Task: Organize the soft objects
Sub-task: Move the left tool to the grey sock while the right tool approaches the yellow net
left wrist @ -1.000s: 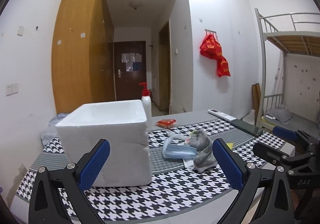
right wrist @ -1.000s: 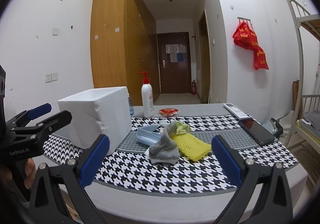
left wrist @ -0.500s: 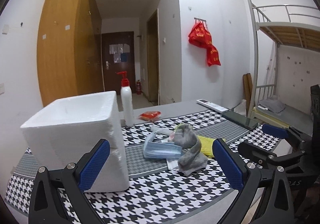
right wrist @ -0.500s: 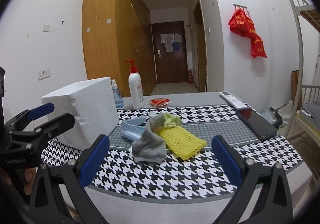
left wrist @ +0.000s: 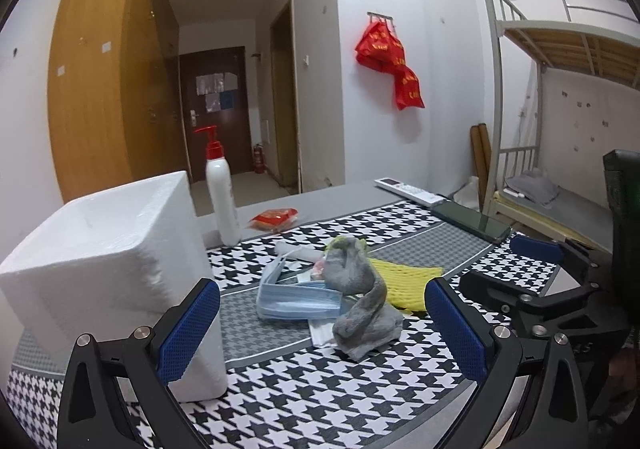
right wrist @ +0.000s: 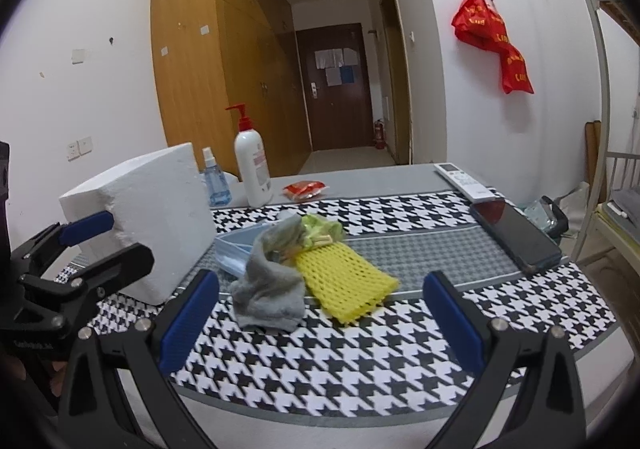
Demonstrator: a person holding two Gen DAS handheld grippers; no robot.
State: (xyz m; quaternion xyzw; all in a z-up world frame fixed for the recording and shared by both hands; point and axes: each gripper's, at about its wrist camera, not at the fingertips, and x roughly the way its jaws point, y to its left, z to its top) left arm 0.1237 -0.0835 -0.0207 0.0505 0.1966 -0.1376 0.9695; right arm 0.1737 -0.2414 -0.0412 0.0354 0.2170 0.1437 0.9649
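The right wrist view shows a small blue spray bottle [right wrist: 215,185] behind the white foam box [right wrist: 148,217]; in the left wrist view the box [left wrist: 116,265] hides it. The left wrist view shows the box's open top and a folded blue face mask [left wrist: 296,297] almost whole; the right wrist view shows only an edge of the mask [right wrist: 234,253].

The soft objects lie in one heap near the middle of the counter [right wrist: 400,329], on its houndstooth cover, just beside the box. A grey sock [right wrist: 270,285] is crumpled and draped over the heap, its upper end raised. A yellow foam net sleeve [right wrist: 346,283] lies flat, touching the sock's right side. The sock [left wrist: 360,301] overlaps the mask's right end.

Left claw [left wrist: 324,337]: spread, nothing between the blue pads, held over the counter's near edge. Right claw [right wrist: 320,325]: spread, likewise holding nothing, the heap ahead of it.

Compared with one second ago, both cameras have come closer to the heap, and the left view has swung right, so the box now sits at the frame's left. The objects themselves have not shifted.
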